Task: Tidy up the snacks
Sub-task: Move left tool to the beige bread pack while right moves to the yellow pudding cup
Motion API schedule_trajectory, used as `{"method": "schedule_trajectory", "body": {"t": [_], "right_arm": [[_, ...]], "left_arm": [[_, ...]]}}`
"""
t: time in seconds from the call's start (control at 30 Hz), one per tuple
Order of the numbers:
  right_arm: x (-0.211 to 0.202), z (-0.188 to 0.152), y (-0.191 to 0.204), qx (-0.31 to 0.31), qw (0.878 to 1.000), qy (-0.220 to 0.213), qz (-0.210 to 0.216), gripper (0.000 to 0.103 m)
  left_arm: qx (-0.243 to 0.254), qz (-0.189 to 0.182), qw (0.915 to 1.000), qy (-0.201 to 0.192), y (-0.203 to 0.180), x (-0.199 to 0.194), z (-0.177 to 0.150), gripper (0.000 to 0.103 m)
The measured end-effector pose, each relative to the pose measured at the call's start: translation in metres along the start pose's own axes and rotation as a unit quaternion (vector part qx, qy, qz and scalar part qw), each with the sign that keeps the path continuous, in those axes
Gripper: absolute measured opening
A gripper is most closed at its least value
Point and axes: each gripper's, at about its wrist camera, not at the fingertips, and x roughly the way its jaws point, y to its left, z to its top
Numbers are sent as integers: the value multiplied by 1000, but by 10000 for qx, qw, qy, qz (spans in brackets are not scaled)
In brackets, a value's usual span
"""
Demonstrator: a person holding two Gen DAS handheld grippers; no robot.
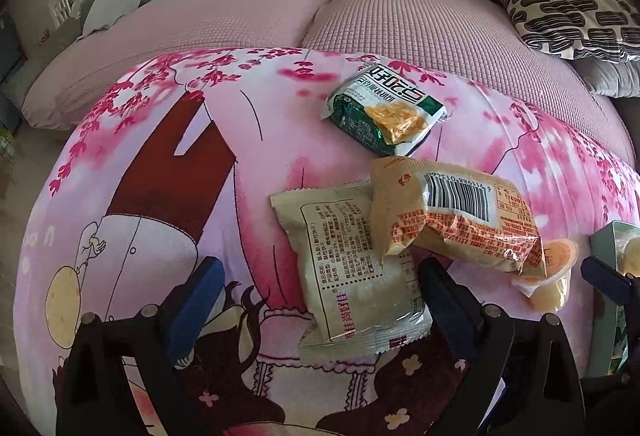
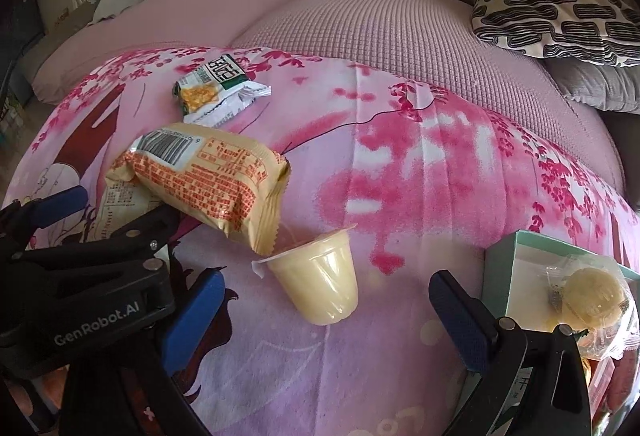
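The orange wrapper (image 1: 456, 212) covers one corner of the cream packet (image 1: 352, 268) and part of the jelly cup (image 1: 552, 276). The teal box (image 2: 560, 276) runs off the right edge in both views. Small print on the packets is unreadable.

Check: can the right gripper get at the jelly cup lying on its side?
Probably yes. The right gripper is open with the jelly cup between its fingers; only the orange packet overhangs the cup's rim.
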Motion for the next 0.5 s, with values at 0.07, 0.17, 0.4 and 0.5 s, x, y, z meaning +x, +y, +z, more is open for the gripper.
{"method": "schedule_trajectory", "body": {"t": [0.07,0.17,0.4,0.5], "right_arm": [[2,0,0,20,10000,27,4,103],[3,1,0,32,10000,16,21,103],[4,2,-2,97,9999,-116,19,103],[5,1,-5,143,9998,-139,-20,103]], "left_arm": [[-17,17,10000,-23,3,1,0,97],[-85,30,9999,-82,9,1,-1,97],[-86,43,9998,-147,10,3,-2,102],[-20,145,9998,-144,9,5,-2,103]]}}
